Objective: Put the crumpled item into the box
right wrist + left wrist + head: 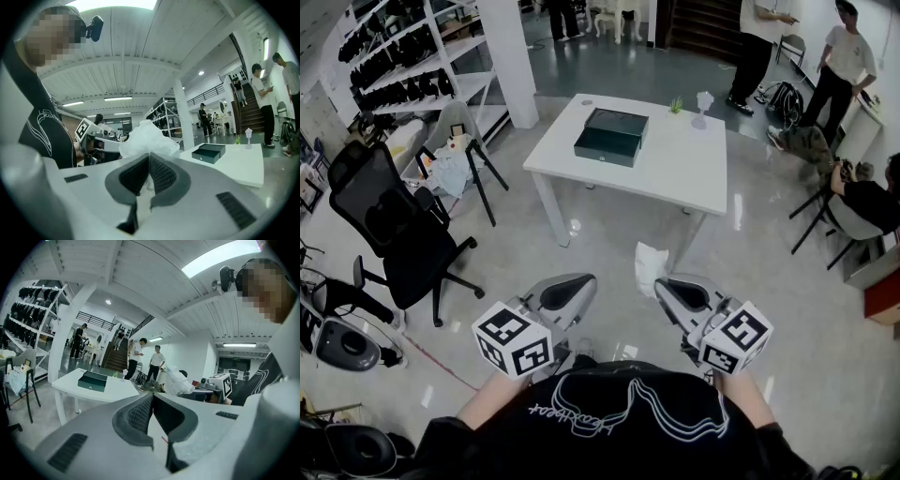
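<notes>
We log our right gripper [660, 283] pinching the crumpled wad [650, 264] in its fingers; left gripper [587, 280] fingers pressed together; box [611, 136] on the counter [694, 173].

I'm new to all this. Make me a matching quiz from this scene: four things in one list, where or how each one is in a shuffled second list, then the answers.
Things:
1. crumpled white item
2. dark box
3. left gripper
4. black office chair

Places or states:
A. standing on the floor, at the left of the head view
B. lying on the white table
C. pinched in the right gripper
D. jaws together, nothing between them

Pairs: 1-C, 2-B, 3-D, 4-A.
</notes>
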The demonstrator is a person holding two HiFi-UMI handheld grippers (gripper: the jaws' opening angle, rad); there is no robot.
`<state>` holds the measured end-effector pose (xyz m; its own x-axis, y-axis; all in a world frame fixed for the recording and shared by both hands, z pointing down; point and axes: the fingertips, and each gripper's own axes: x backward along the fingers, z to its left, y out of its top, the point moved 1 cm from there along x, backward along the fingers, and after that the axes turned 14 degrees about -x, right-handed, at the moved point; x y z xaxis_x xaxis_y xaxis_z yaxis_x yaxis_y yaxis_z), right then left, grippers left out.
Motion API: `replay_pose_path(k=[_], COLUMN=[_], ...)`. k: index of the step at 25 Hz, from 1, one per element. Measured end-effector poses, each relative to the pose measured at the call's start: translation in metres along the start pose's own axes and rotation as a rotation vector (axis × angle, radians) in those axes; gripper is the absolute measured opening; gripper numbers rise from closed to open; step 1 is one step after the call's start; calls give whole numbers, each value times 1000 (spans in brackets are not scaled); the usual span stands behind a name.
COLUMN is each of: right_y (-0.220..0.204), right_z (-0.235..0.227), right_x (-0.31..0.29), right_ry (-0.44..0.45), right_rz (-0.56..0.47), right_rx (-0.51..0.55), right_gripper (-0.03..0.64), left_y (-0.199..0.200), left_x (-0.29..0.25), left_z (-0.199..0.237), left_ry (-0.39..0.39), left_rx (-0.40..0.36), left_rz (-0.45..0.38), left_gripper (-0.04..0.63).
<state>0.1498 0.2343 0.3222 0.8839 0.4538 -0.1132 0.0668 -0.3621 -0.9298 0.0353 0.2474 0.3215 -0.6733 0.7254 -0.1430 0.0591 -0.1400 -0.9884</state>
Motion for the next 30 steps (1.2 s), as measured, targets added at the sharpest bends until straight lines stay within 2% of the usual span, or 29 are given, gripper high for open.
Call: replay_pose_path(k=[6, 13, 23, 30], right_y=[1, 1, 0, 4], right_z=[12, 11, -16, -54], right_x=[8, 6, -17, -49], right_ry=[8, 7, -39, -53], right_rz=[-17, -21, -25, -11], right_rx=[10, 11, 16, 9], right_gripper=[5, 5, 6, 6], left_y=[1, 1, -7, -13], left_x=[12, 14, -3, -34], left_z=[-17, -12, 18, 59], left_ry=[6, 18, 4, -12], left_rx=[-20, -15, 5, 21], left_rz=[0, -6, -13, -12], left_gripper=[6, 6, 6, 6])
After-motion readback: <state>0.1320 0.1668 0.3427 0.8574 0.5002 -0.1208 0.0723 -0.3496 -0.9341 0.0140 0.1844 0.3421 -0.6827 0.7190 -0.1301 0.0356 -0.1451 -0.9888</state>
